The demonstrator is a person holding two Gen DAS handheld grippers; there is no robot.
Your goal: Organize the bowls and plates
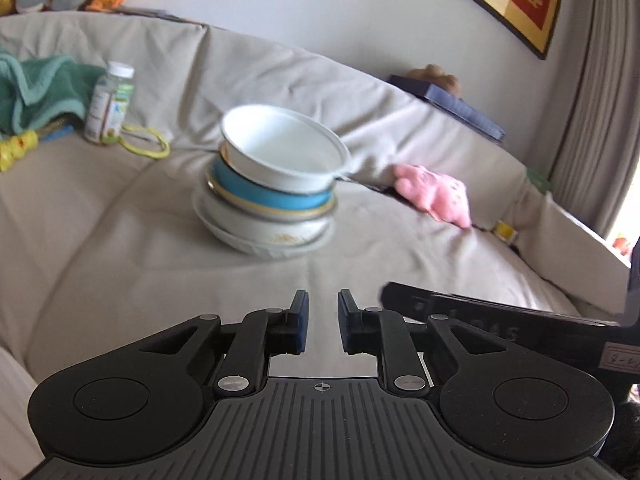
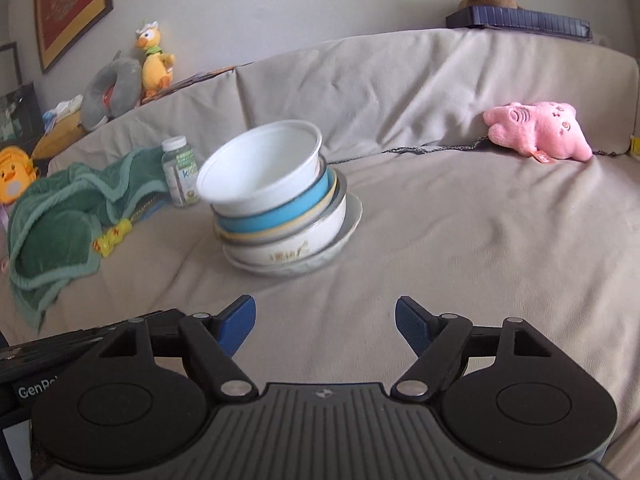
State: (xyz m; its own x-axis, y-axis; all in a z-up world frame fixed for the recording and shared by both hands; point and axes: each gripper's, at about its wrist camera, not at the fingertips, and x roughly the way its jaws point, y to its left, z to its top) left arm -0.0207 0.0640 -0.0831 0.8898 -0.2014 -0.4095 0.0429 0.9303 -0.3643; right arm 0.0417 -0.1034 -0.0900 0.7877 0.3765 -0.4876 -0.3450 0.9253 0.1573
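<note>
Left claw nearly closed, right claw spread, bowl stack beyond

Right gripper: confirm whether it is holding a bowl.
No: the right gripper is open and empty, short of the white bowl topping the stack.

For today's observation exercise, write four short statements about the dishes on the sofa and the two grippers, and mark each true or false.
1. The white bowl sits on top of the stack. True.
2. The right gripper grips the blue bowl. False: it is open, empty and short of the stack.
3. A pink plush toy lies on the sofa, apart from the stack. True.
4. The left gripper holds a plate. False: nothing is between its fingers, which stand a narrow gap apart.
</note>
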